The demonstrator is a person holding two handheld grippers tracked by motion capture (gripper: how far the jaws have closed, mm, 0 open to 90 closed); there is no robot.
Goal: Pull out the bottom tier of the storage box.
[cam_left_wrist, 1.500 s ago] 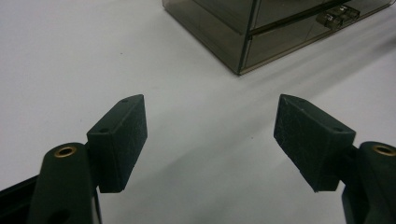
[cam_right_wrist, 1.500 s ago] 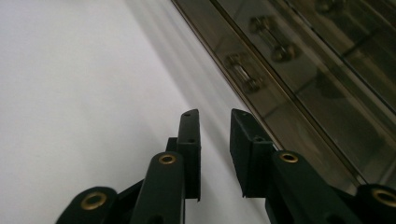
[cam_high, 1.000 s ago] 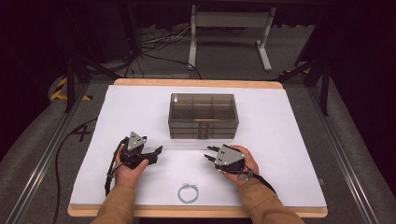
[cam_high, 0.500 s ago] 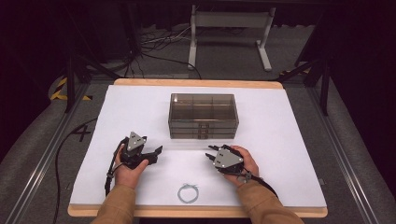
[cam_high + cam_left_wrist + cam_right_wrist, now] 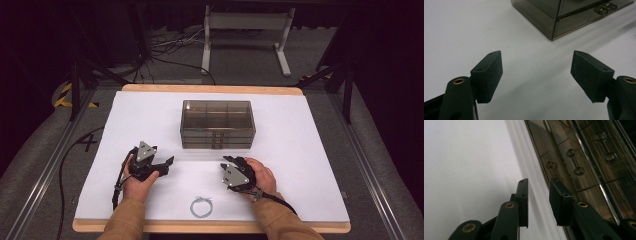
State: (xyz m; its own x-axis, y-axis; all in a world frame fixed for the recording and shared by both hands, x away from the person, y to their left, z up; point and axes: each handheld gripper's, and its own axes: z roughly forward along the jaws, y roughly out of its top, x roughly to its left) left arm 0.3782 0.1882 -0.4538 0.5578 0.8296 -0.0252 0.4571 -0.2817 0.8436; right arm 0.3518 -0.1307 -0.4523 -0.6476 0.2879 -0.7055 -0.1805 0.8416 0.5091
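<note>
Right now the left tongs [image 5: 167, 162] are resting wide open and empty on the white surface [image 5: 310, 150], while the right tongs [image 5: 230, 161] are gaping narrowly, holding nothing, near the smoky drawer box [image 5: 217, 125] standing mid-surface; a wire ring [image 5: 201, 206] is lying between the forearms.

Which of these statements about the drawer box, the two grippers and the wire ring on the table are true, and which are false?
1. The left gripper has its jaws spread wide. True.
2. The right gripper grips a drawer handle. False: its jaws hold nothing.
3. The wire ring lies near the table's front edge, between the forearms. True.
4. The drawer box lies tipped on its side. False: it stands upright.
</note>
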